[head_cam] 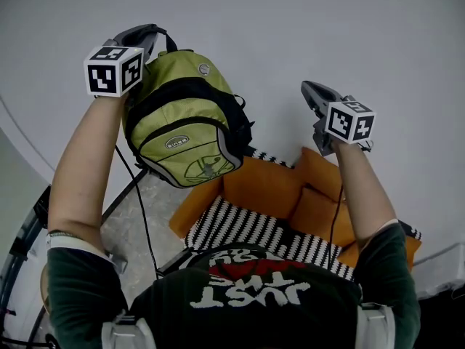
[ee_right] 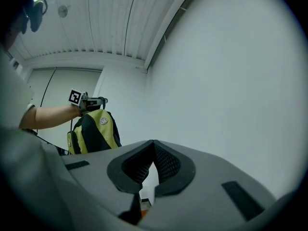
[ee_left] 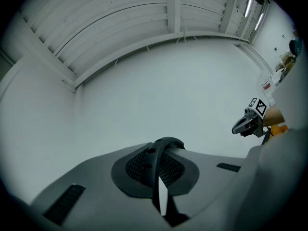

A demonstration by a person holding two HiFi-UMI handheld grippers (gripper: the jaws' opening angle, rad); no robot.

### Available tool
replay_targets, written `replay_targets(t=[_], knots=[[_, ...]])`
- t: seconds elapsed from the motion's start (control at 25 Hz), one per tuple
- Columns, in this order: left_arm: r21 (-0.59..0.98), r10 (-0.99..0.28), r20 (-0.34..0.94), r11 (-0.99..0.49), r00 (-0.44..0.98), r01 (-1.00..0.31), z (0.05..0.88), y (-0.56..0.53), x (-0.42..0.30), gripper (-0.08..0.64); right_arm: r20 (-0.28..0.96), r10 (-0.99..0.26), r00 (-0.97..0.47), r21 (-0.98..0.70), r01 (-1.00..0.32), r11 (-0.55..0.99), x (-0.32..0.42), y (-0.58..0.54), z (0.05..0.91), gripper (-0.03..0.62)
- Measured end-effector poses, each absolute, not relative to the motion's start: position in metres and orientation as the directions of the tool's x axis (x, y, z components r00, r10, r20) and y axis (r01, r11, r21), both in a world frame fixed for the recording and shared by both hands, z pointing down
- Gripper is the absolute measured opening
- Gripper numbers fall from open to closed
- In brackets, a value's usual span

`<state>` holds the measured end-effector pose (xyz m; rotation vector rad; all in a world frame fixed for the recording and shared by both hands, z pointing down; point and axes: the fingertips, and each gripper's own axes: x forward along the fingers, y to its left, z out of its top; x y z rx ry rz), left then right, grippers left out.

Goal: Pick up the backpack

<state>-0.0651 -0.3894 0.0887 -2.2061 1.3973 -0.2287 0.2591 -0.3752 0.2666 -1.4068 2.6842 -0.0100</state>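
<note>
Left gripper [head_cam: 145, 35], upper left of the head view: jaws pressed together on the black top loop [ee_left: 168, 141] of the backpack [head_cam: 185, 118]. In the left gripper view the loop arches over the closed pads, so I read the grip as firm.

The backpack, green and black, hangs free directly below that gripper. Its long axis runs from the loop at upper left down toward the frame's centre, clear of the orange cushions [head_cam: 269, 187] and the striped cover [head_cam: 240, 227] beneath. I judge the pick-up essentially done.

Right gripper [head_cam: 316, 97], right of centre: jaws together, nothing between them, well apart from the bag. From its own view the backpack sits at middle left, hanging under the other gripper's marker cube.

Key relation: the load is straight under the left gripper, held by the loop alone. The left hand is the nearer one, and any further lift is along the bag's own hanging axis. Swing is the risk I'd watch.
</note>
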Motion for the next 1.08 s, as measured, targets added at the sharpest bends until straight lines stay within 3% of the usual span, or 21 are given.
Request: replay_targets(t=[1.08], knots=[[-0.501, -0.888, -0.112, -0.336, 0.445, -0.797, 0.0894, -0.3953, -0.0638, 0.008, -0.061, -0.834, -0.549, -0.032, -0.834, 0.551, 0.2617, -0.3761, 0.2715, 0.029]])
